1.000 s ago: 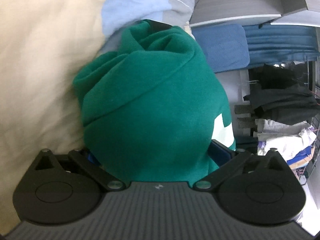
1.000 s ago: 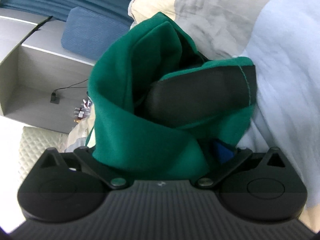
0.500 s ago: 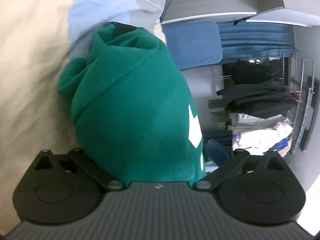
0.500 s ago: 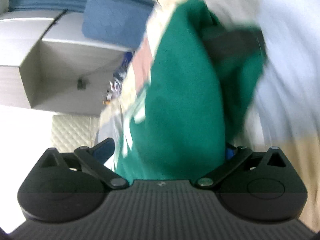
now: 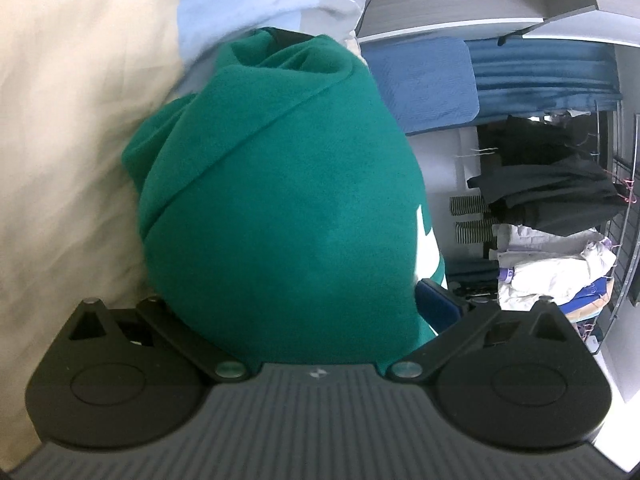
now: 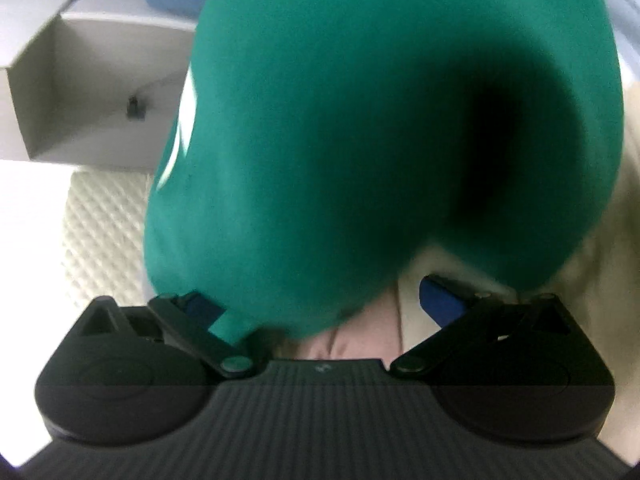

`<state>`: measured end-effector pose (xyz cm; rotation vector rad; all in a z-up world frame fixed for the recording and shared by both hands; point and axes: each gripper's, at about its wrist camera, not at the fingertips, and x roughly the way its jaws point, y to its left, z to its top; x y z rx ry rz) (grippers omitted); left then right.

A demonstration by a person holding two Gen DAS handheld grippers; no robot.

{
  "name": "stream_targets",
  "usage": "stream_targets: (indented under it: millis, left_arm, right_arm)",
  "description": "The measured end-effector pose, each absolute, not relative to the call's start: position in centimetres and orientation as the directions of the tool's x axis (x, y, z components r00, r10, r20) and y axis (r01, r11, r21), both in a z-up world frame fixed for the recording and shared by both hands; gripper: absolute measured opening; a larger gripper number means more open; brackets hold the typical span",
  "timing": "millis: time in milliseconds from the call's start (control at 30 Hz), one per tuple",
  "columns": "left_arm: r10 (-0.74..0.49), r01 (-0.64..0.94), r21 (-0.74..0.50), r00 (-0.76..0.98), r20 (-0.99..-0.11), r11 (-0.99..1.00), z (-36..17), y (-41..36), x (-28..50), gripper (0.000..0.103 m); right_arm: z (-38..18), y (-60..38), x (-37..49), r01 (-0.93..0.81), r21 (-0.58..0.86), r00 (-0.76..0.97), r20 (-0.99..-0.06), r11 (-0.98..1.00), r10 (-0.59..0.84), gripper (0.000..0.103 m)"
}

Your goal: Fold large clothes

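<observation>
A bunched green garment [image 5: 280, 208] with white lettering on its right side fills the left wrist view. It lies between and over the fingers of my left gripper [image 5: 304, 304]. The jaws stand wide apart; only the right blue pad [image 5: 436, 304] shows, the left one is hidden under cloth. In the right wrist view the same green garment [image 6: 360, 120] is blurred and hangs close over my right gripper [image 6: 320, 300]. That gripper is open: both blue pads show, the cloth rests on the left finger [image 6: 200, 304], and a gap shows at the right pad [image 6: 440, 300].
Cream and pale-blue bedding [image 5: 72, 120] lies left of the garment. A blue pillow [image 5: 424, 80] and grey headboard shelf [image 6: 100, 80] sit behind. A rack of hanging dark clothes and a heap of laundry [image 5: 552, 200] stand at the right. A quilted white surface [image 6: 104, 232] lies lower left.
The right gripper has swung with the garment, which went from a loose bunch to a blurred mass filling the view, with a gap opening at the right pad. The left view shifted only slightly.
</observation>
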<state>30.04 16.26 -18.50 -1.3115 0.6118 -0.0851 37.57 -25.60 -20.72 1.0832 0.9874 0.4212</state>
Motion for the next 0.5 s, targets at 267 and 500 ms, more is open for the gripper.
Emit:
stream_targets:
  millis: [267, 500]
  left_arm:
    - [-0.364, -0.252, -0.94, 0.874, -0.323, 0.23, -19.5, 16.3, 30.4, 0.103]
    - [-0.362, -0.255, -0.952, 0.882, -0.301, 0.169, -20.3, 17.0, 30.6, 0.103]
  right_arm:
    - [-20.3, -27.8, 37.5, 0.113, 0.898, 0.713, -0.371, 0.424, 0.596, 0.103]
    - [-20.7, -30.0, 36.5, 0.176, 0.935, 0.757, -0.328, 0.307, 0.566, 0.103]
